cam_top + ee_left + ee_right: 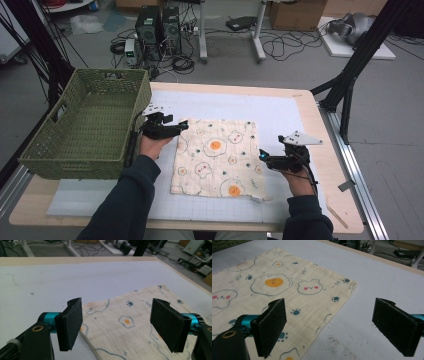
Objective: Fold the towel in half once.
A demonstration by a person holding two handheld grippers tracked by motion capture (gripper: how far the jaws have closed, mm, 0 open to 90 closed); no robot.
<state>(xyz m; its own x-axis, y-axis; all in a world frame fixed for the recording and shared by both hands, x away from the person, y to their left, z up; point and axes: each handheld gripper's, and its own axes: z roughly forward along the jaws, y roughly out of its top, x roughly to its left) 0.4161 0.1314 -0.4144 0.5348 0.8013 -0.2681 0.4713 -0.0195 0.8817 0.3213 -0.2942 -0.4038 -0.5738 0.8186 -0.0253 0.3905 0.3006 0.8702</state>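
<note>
— What's the setup here?
— A wooden table (pixel 327 150) under a white mat (pixel 280 107), a green wicker basket (pixel 90 125) at its left edge, computers and cables on the floor behind.
— And the cloth (pixel 217 157)?
— Flat mid-table, nearly square, slightly longer near-to-far, edges tilted a little. The left gripper (pixel 180 127) hovers at its far-left corner, jaws apart; the right gripper (pixel 262 156) beside its right edge, jaws wide, clamping nothing.
</note>
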